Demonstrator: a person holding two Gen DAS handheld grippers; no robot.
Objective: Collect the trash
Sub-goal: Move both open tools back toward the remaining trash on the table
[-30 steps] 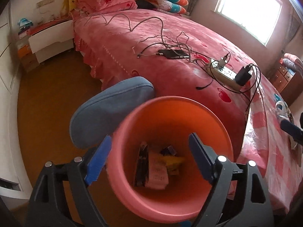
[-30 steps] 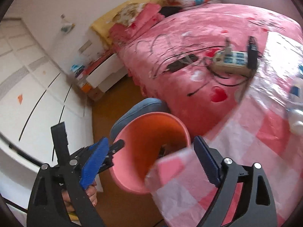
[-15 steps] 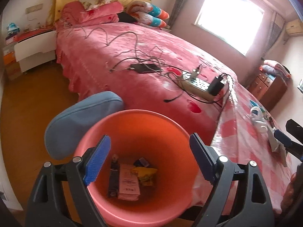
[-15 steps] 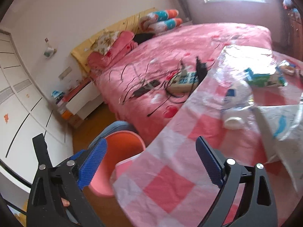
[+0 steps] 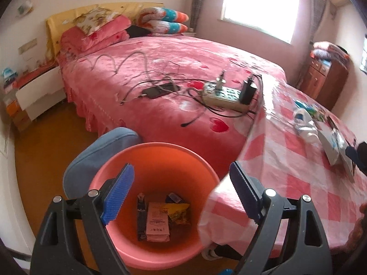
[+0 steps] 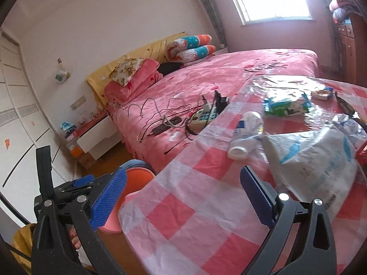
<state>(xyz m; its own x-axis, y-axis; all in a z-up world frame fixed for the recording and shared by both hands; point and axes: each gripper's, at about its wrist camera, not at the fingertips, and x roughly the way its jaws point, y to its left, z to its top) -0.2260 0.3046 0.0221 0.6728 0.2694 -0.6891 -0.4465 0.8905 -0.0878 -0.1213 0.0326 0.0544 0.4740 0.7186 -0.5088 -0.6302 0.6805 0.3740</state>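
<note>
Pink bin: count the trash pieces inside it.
4 visible in the pink bin: pink carton centre, dark wrapper left, yellow packet right, small dark piece behind. More may be hidden.

The left hand-held gripper (image 5: 181,189) pointed steeply downward, its blue-padded jaws spread wide with nothing pressed between the pads. The right hand-held gripper (image 6: 183,204) tilted down more gently; its jaws had just been opening and stood at their widest, nothing clamped between them. In the right wrist view the left hand-held gripper showed at lower left, with the fingers (image 6: 75,238) of the person's hand glimpsed below it. At the right edge of the left wrist view, a fingertip of the right hand-held gripper poked in, dark blue.
</note>
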